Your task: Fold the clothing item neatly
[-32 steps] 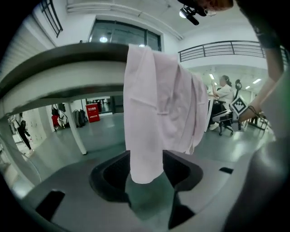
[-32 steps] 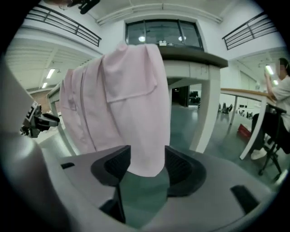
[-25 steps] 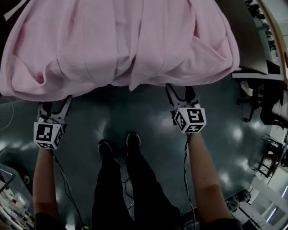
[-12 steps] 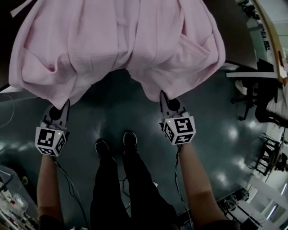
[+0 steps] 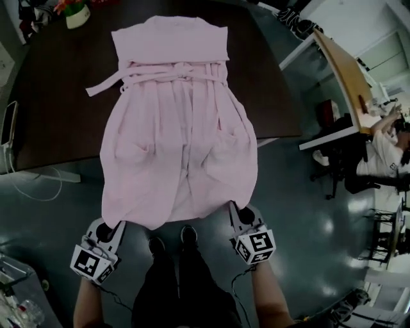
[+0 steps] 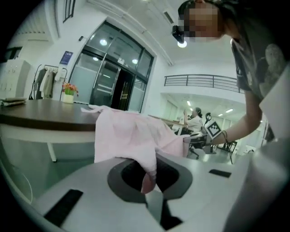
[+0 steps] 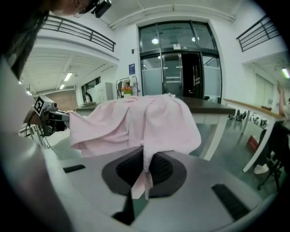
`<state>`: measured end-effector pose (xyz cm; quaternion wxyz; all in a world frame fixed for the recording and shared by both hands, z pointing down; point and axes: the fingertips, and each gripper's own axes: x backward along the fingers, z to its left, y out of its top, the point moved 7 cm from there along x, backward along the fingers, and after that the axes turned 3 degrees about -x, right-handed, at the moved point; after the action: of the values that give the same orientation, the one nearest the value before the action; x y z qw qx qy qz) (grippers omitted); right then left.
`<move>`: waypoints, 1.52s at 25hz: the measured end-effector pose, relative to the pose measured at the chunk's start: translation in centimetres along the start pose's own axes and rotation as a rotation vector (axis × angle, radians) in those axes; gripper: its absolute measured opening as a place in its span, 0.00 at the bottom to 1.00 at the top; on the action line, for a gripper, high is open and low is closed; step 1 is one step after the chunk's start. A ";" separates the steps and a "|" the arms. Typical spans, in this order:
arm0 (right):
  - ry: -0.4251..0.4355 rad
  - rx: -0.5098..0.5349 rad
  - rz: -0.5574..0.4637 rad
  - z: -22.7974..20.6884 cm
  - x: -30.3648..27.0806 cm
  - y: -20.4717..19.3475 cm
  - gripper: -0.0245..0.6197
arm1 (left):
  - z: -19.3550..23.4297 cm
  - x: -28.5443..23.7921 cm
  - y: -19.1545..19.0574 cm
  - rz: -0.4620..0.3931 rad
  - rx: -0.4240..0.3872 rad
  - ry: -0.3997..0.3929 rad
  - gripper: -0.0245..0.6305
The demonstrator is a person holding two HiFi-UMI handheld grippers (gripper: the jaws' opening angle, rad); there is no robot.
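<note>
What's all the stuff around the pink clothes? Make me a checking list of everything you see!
surface: dark table, with the clothing spread along it.
job's things: pink garment lies flat, belt tied at the waist, hem end hanging off the near edge.
clutter: flower pot at the far left corner; flat device at the left edge, too small to identify.
grippers: left gripper shut on one hem corner; right gripper, jaws just been closing, shut on the other corner.
cables: white cable loops on the floor at the left; thin wire trails from the right gripper.
surroundings: dark shiny floor, wooden desk, seated person.
</note>
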<state>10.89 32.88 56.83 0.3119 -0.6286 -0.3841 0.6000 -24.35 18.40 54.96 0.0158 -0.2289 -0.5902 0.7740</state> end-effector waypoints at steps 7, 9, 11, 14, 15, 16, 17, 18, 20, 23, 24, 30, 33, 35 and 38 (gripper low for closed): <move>-0.024 0.066 -0.143 3.8 8.4 10.9 0.05 | -2.5 5.4 10.8 -0.165 0.022 -0.057 0.07; -0.026 0.096 -0.186 3.6 9.4 14.1 0.05 | -2.4 6.2 13.4 -0.204 -0.003 -0.055 0.07; -0.032 0.116 -0.232 3.2 9.9 17.1 0.05 | -2.0 6.8 15.7 -0.241 -0.017 -0.044 0.07; -0.025 0.148 -0.292 2.9 9.8 20.9 0.05 | -1.1 7.1 18.4 -0.277 -0.047 -0.025 0.07; -0.017 0.163 -0.307 2.8 9.4 21.8 0.05 | -0.7 6.8 19.2 -0.286 -0.058 -0.018 0.07; -0.005 0.176 -0.321 2.5 8.9 22.8 0.05 | -0.3 6.3 20.0 -0.295 -0.069 -0.011 0.07; 0.007 0.184 -0.335 2.2 8.3 23.6 0.05 | 0.1 5.8 20.8 -0.304 -0.077 -0.004 0.07; 0.020 0.188 -0.349 1.8 7.7 24.5 0.05 | 0.5 5.2 21.6 -0.314 -0.084 0.004 0.07; 0.038 0.188 -0.381 0.5 6.5 26.0 0.05 | 1.3 3.9 23.3 -0.330 -0.101 0.025 0.07; 0.064 0.176 -0.431 -2.7 4.0 28.8 0.05 | 3.2 1.3 26.5 -0.346 -0.135 0.080 0.07; 0.076 0.175 -0.440 -4.0 3.0 29.8 0.05 | 4.0 0.3 27.7 -0.351 -0.141 0.104 0.07; 0.152 0.184 -0.439 -11.0 -4.0 35.3 0.05 | 8.6 -5.3 33.3 -0.380 -0.151 0.260 0.07; 0.190 0.167 -0.448 -14.1 -7.2 38.4 0.05 | 11.2 -6.7 35.3 -0.402 -0.125 0.355 0.07; 0.199 0.144 -0.456 -15.8 -9.3 40.2 0.05 | 13.1 -7.4 36.4 -0.393 -0.116 0.406 0.07; 0.182 0.133 -0.455 -18.2 -12.0 42.2 0.05 | 15.8 -8.4 37.1 -0.345 -0.125 0.459 0.07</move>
<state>33.71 2.28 28.54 0.5129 -0.5557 -0.4455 0.4792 -13.64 -9.57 26.74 0.2661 -0.2950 -0.6478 0.6500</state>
